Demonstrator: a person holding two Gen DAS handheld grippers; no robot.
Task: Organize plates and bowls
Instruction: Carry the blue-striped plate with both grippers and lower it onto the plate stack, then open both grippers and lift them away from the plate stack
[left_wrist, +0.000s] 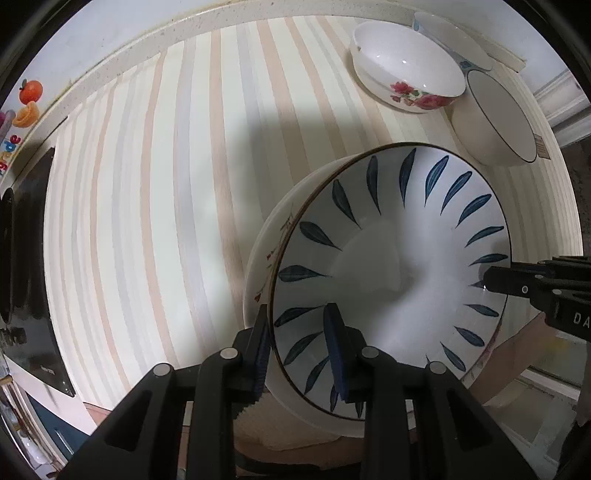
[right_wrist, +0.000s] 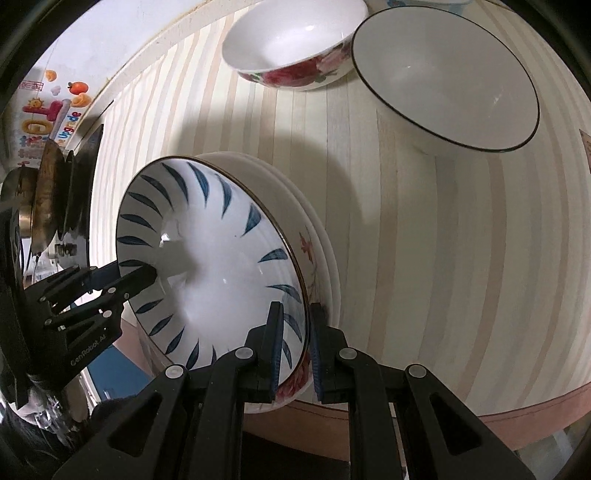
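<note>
A white bowl with blue leaf marks (left_wrist: 399, 258) sits on top of a stack of floral plates (left_wrist: 258, 266) near the table's front edge. My left gripper (left_wrist: 299, 328) is shut on the bowl's near-left rim, one finger inside and one outside. My right gripper (right_wrist: 297, 325) is shut on the opposite rim of the same bowl (right_wrist: 207, 258), with the stacked plates (right_wrist: 325, 258) beneath. Each gripper shows in the other's view: the right one (left_wrist: 491, 278), the left one (right_wrist: 147, 275).
A rose-patterned bowl (left_wrist: 406, 70) (right_wrist: 295, 40) and a plain dark-rimmed bowl (left_wrist: 495, 118) (right_wrist: 447, 81) stand at the back right of the striped table (left_wrist: 166, 221). A blue-patterned dish (left_wrist: 450, 37) lies behind them. A black cooktop (left_wrist: 29, 266) and pans (right_wrist: 48, 192) sit left.
</note>
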